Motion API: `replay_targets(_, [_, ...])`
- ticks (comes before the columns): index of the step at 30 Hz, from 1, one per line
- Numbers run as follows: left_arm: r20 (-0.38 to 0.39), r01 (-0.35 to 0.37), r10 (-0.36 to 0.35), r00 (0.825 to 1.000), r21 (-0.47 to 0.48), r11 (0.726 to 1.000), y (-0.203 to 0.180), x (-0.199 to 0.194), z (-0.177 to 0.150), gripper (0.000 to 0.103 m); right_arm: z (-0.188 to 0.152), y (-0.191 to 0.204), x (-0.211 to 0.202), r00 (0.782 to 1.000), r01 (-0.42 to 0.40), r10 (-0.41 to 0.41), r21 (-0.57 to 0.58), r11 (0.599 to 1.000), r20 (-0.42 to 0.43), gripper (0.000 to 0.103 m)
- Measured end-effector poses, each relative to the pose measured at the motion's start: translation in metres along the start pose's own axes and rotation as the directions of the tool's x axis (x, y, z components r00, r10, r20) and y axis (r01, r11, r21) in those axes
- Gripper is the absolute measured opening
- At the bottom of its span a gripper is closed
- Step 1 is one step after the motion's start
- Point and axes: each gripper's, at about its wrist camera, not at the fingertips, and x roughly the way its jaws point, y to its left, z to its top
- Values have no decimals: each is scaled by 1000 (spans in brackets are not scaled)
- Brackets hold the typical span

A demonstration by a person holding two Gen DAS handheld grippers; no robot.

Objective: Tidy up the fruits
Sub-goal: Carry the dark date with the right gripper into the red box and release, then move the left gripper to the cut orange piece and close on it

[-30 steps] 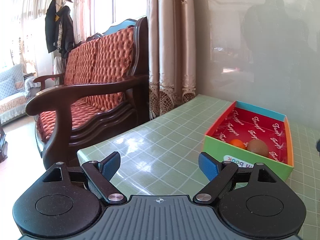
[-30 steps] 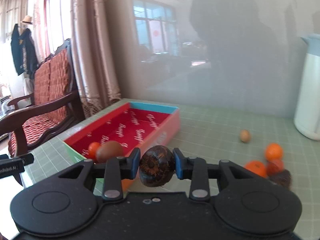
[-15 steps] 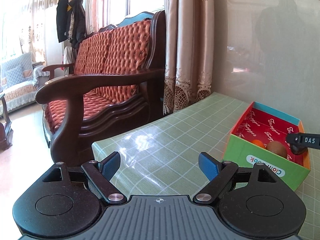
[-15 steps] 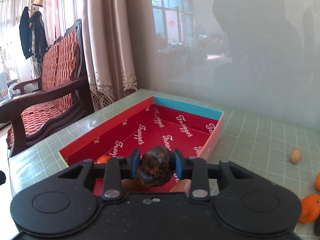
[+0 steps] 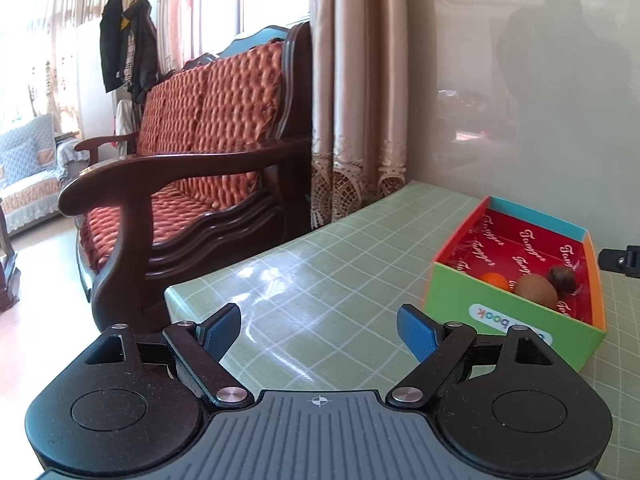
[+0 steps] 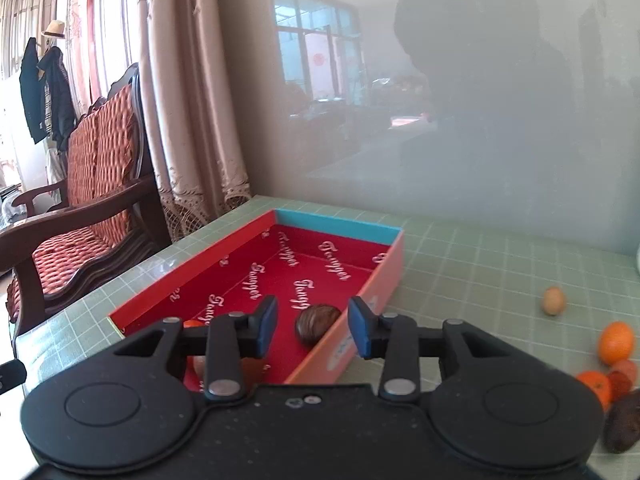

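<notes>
A red-lined cardboard box (image 6: 394, 256) (image 5: 516, 328) lies on the green checked table. My right gripper (image 6: 313, 325) hovers over the box's near end, its jaws opening. A dark brown ridged fruit (image 6: 318, 319) (image 5: 562, 277) lies loose on the box floor below the pads, which do not touch it. Beside it in the box are a brown kiwi (image 5: 535, 290) and a small orange (image 5: 495, 281). My left gripper (image 5: 319, 330) is open and empty over the table's left corner, well left of the box.
On the table right of the box lie a small beige fruit (image 6: 553, 300), oranges (image 6: 615, 342), a red fruit (image 6: 621, 380) and a dark fruit (image 6: 624, 422). A wooden sofa (image 5: 192, 184) with red cushions stands past the table's left edge. A glossy wall panel (image 6: 460, 120) backs the table.
My right gripper travelled from beside the box to over it, then its jaws parted and the dark brown fruit dropped onto the box floor. The left gripper stayed open and shifted only slightly.
</notes>
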Motion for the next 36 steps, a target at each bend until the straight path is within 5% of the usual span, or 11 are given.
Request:
replay_targets(7, [32,71,-75,997,93,993,-47,-16,-6,85,-8,-44,-46,994,110,-111,41,993,24,42])
replay_targets(12, [51,155,-166,985,171,973,-87,-32,-13,85,-21,-91,-89,963,261,-266,102,960,49,53])
replay_targets(15, [43,212,-225,973,204,956,-111,-39,-17,85,-30,-117,-116,918,381,-390,113,918,77,68])
replay_targets(22, [20,346,-366,930,282,895,-171,-56,-29,85,-57,-175,-179,829,527,-554,226,819,78,80])
replay_targets(30, [-42,459,-480,876,372,807,-228,-74,-46,85,-89,-220,-239,713,644,-698,334,688,62,84])
replay_targets(36, [-90,501,-510,855,394,770,-255,-82,-57,85,-106,-243,-271,651,680,-757,403,613,54,84])
